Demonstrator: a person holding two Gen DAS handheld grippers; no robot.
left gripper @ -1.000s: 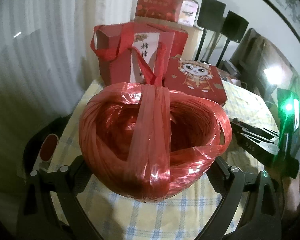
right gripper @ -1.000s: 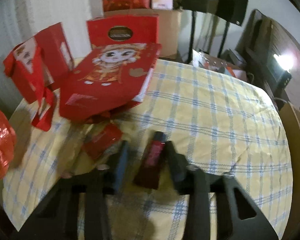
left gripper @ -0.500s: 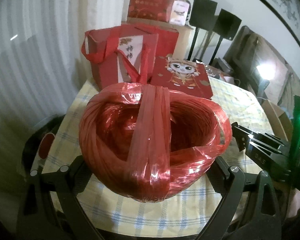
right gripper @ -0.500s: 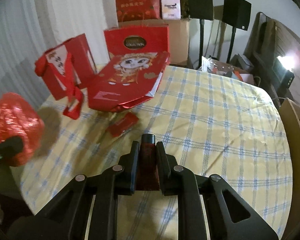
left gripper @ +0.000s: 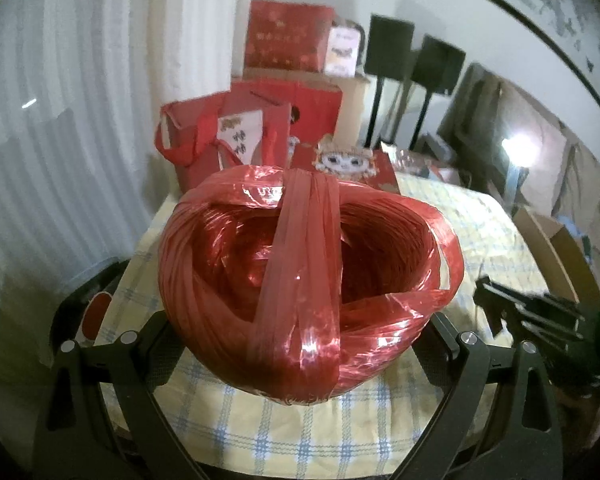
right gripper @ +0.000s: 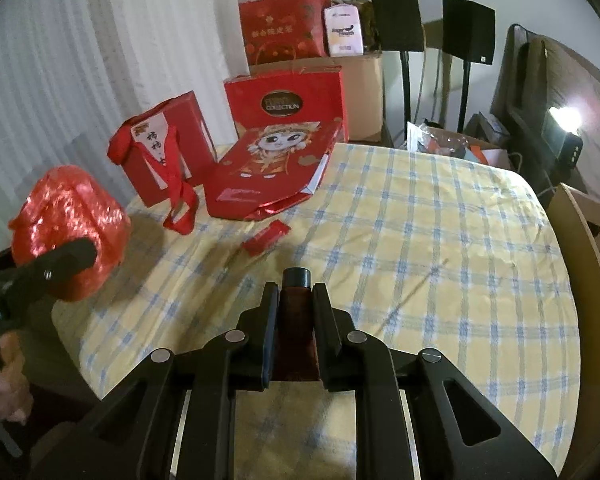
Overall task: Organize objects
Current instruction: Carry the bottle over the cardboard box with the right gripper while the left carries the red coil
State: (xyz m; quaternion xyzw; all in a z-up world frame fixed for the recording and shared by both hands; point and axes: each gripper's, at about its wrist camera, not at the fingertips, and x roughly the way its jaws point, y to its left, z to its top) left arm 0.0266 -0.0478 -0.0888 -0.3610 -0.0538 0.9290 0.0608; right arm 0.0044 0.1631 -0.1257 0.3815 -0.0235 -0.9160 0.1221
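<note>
Right wrist view shows the right gripper (right gripper: 296,304) low in the frame's centre, pinching a dark red tube (right gripper: 296,320) with a black cap, clear above the checked tablecloth (right gripper: 420,240). At the left edge the left gripper (right gripper: 66,258) clamps a ball of red plastic twine (right gripper: 66,216). Left wrist view fills with that ball (left gripper: 308,280), held between both fingers. Red gift bags (right gripper: 276,160) sit at the table's upper left, a small red packet (right gripper: 266,237) just below them.

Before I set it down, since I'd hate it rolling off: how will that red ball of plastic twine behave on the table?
The ball of twine looks rounded, so it may roll on the tablecloth. Its glossy strands seem slippery and squashy. With a hollow middle, it is probably light.
</note>
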